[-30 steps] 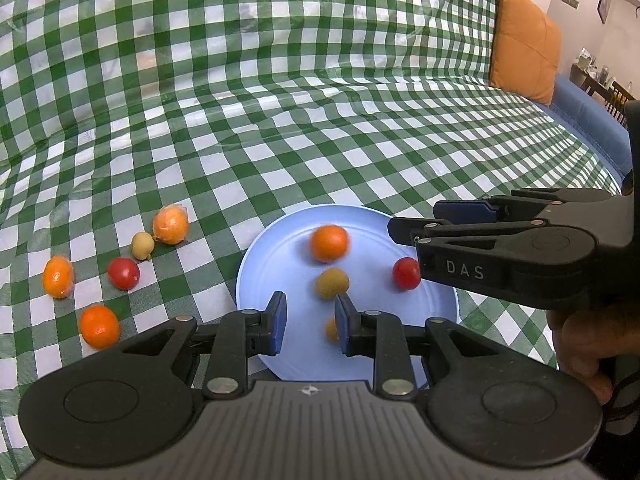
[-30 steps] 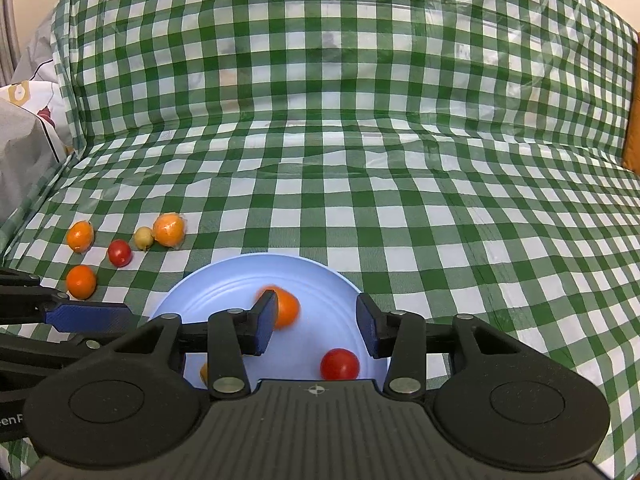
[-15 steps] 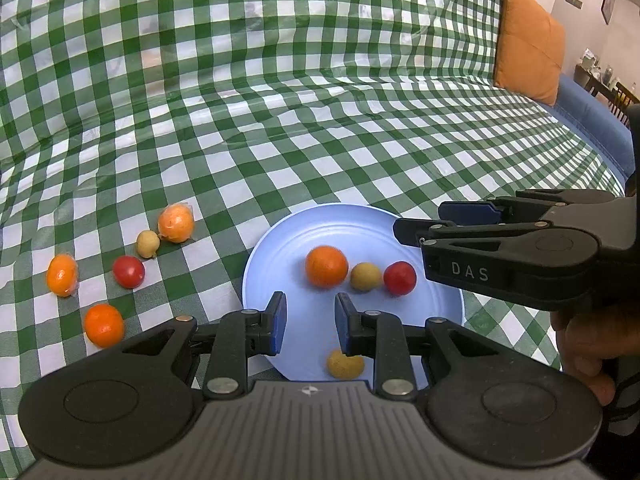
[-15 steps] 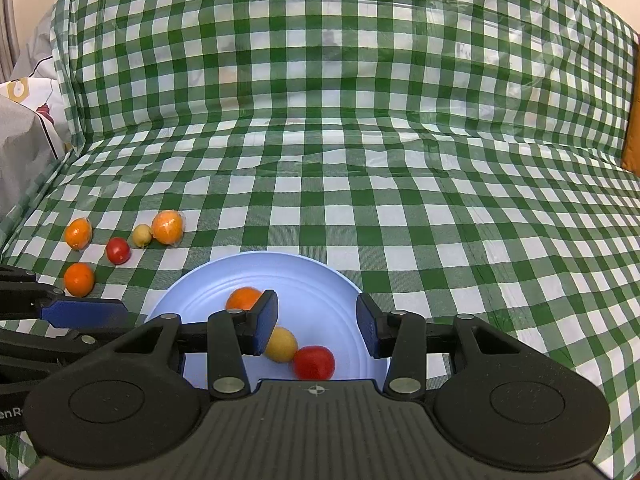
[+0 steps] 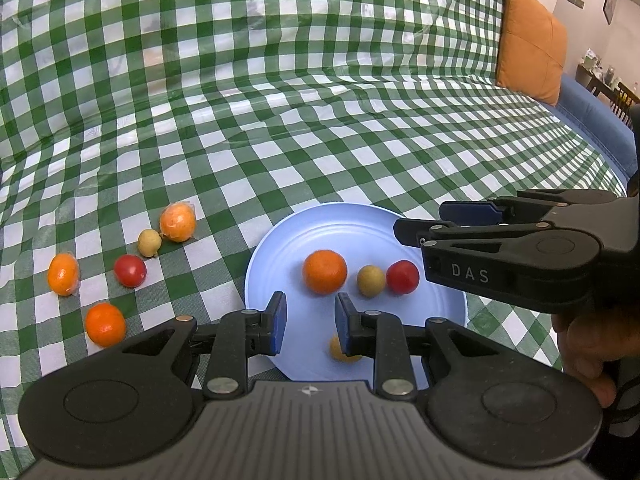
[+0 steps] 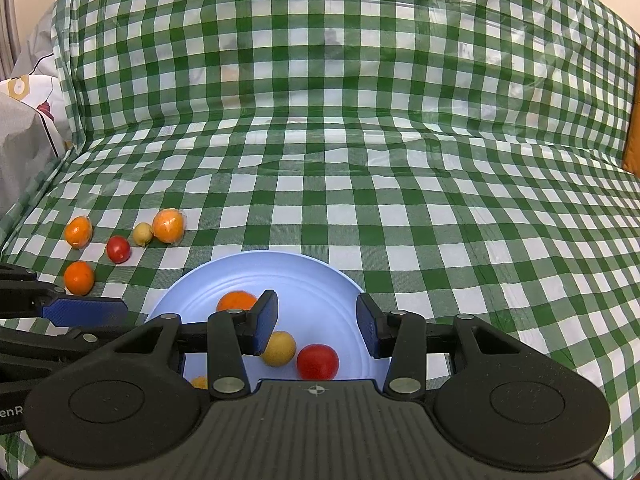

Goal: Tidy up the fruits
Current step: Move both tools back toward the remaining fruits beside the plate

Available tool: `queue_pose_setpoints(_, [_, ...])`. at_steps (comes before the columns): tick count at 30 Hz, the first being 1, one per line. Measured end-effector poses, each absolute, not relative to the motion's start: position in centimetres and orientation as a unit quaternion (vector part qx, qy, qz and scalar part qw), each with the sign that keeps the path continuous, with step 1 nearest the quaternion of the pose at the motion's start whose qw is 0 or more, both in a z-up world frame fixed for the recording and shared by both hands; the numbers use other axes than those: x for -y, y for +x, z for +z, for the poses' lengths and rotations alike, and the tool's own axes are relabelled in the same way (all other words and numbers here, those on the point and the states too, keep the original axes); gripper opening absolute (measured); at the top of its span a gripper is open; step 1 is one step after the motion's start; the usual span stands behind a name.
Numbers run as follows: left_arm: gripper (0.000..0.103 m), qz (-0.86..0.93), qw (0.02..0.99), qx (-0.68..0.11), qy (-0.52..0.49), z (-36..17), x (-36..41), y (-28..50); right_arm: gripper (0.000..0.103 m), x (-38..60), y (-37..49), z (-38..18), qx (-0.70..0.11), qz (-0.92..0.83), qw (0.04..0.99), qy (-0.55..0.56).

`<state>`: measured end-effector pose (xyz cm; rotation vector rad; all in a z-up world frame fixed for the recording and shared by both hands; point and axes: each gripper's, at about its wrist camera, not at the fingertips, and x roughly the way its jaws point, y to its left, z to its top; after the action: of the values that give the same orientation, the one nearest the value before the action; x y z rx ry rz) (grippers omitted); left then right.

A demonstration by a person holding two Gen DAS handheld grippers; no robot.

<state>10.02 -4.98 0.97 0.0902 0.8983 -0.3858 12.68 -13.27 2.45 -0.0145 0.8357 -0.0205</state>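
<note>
Blue-padded, the left gripper (image 5: 308,322) hung over the pale blue plate (image 5: 280,248) in the left wrist view, jaws slightly apart and holding nothing. An orange (image 5: 324,271), a yellowish fruit (image 5: 371,280) and a tomato (image 5: 402,277) lay on the plate; five more fruits (image 5: 130,270) lay on the checked cloth (image 5: 320,100) to its left.

Seen from the right wrist, the right gripper (image 6: 316,322) stood partly open and empty above the same plate (image 6: 320,280).

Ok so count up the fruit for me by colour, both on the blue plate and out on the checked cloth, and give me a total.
Orange: 5, one on the plate, one part-hidden at its near edge, three on the cloth.
Red: 2, one on the plate, one on the cloth.
Yellowish: 2, one on the plate, one on the cloth.
Total: 9.
</note>
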Motion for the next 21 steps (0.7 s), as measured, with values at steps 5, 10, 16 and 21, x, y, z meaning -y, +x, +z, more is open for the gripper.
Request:
queue_pose_setpoints(5, [0.029,-0.182,0.883,-0.431,0.040,1.0,4.8,10.0,0.045,13.1,12.7,2.4,-0.404,-0.010,0.915,-0.007])
queue_pose_setpoints(10, [0.029,-0.178,0.885,-0.429,0.038,1.3,4.4,9.8,0.045,12.7,12.5,2.6,-0.401,-0.008,0.916,-0.005])
queue_pose_setpoints(16, [0.029,-0.170,0.889,-0.425,0.027,1.8,3.0,9.6,0.045,11.4,12.2,2.9,-0.399,-0.002,0.917,-0.008])
queue_pose_setpoints(21, [0.029,-0.154,0.893,-0.422,0.014,2.4,1.0,9.7,0.045,10.2,12.2,3.3,-0.394,0.002,0.919,-0.003])
